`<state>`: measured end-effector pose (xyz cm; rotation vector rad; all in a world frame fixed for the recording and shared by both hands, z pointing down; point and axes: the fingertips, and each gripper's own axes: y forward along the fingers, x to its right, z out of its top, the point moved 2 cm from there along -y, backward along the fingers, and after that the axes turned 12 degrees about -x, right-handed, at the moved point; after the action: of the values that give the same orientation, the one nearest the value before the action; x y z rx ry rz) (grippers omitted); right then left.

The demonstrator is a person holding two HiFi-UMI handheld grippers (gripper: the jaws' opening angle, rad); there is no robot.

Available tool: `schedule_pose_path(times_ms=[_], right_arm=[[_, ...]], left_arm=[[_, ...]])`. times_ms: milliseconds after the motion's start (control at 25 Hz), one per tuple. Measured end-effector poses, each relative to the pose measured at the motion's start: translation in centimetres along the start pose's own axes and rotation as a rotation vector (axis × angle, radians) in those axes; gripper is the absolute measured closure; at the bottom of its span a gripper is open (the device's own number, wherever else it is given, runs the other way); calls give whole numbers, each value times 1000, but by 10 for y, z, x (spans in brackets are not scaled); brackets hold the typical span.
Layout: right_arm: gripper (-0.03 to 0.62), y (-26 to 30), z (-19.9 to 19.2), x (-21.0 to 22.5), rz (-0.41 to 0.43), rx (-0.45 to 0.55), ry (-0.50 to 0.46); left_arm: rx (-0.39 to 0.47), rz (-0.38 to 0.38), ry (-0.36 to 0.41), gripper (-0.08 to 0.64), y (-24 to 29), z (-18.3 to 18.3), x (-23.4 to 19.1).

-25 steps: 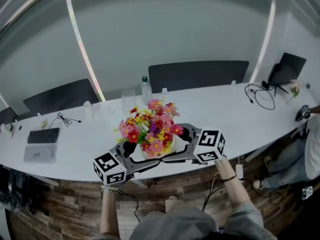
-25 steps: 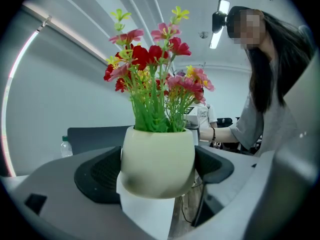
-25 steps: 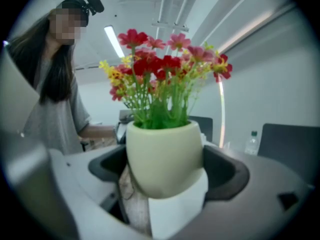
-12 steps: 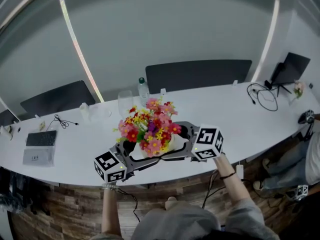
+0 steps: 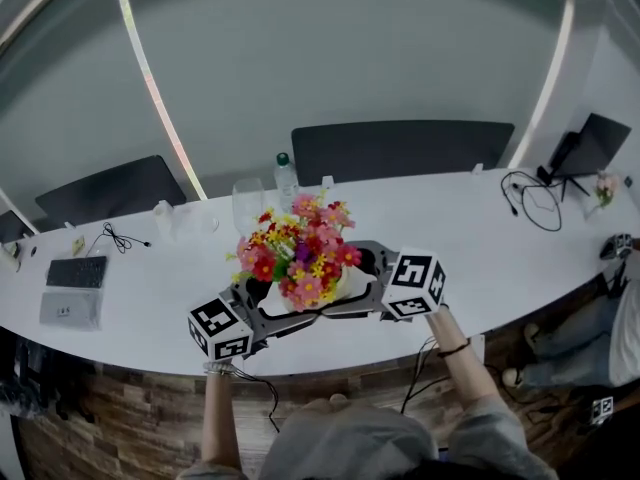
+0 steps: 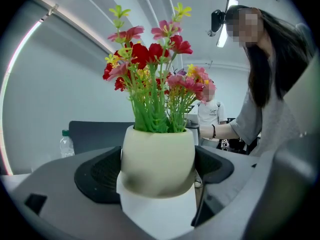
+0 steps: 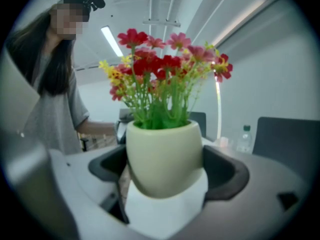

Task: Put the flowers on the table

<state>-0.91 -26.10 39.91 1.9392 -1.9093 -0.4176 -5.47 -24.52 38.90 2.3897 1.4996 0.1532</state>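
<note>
A bunch of red, pink and yellow flowers [image 5: 300, 258] stands in a cream pot [image 5: 345, 290], held above the white table [image 5: 500, 258] near its front edge. My left gripper [image 5: 275, 313] comes in from the left and my right gripper [image 5: 350, 293] from the right, and both are shut on the pot. In the left gripper view the pot [image 6: 157, 159] fills the gap between the black pads [image 6: 97, 174], with the flowers [image 6: 155, 79] rising above. The right gripper view shows the same pot [image 7: 164, 156] and flowers [image 7: 165, 74] from the opposite side. A white piece lies under the pot.
A water bottle [image 5: 285, 176] and a glass [image 5: 247, 203] stand behind the flowers. A keyboard [image 5: 70, 288] and cable [image 5: 115, 238] lie at the left, and more cable [image 5: 535, 198] at the right. Dark chairs [image 5: 400, 148] line the far side. A seated person [image 5: 620, 308] is at the right edge.
The pot and both grippers keep the same hold and nearly the same place. Only the head view has shifted slightly.
</note>
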Motion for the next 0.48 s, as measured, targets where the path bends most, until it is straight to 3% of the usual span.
schedule_pose_path(times_ms=[480], right_arm=[[129,32,-12,28,26,10,66]], left_arm=[[-45,-19,-47,112,1,-23,-37]])
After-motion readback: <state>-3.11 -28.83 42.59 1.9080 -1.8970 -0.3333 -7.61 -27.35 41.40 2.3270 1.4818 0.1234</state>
